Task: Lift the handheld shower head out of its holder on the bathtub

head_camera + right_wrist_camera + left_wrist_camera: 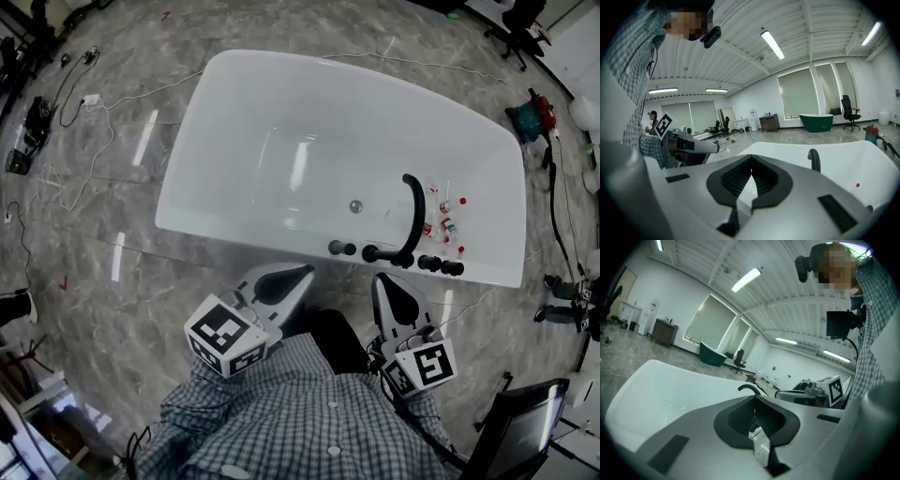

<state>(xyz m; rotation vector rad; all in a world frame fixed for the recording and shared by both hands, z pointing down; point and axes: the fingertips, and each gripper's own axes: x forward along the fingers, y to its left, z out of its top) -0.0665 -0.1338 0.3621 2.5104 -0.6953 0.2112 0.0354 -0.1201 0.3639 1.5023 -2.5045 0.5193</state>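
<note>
Head view, looking steeply down; white bathtub [234, 141] fills the middle of the frame, its fitting ledge along the lower right edge

Shower head [413, 214]: black, slim, curved like a hook; it arcs from the middle right of the tub down to a black holder [372, 253] on the ledge, where its lower end appears seated; not lifted yet; matte finish, no hose that I can make out; it looks rigid, and the arc is the obvious place to grip

Round black knobs [342, 248] sit on the ledge to either side of the holder; small red-capped bottles [446, 223] lie just right of the arc, close enough to be knocked during a grab

Left claw [307, 271]: jaws fully together, nothing between them; it is held low at lower centre, short of the tub's edge, with its tip aimed at the ledge

Right claw [382, 278]: also closed tight and empty; it sits just below the holder in the frame and is the nearer of the two, so it is likely the one meant for the lift

Both are apart from the tub, which reads as an approach; whichever takes the arc must open first; the right gripper view shows the arc [814, 161] rising beyond the closed tips
</note>
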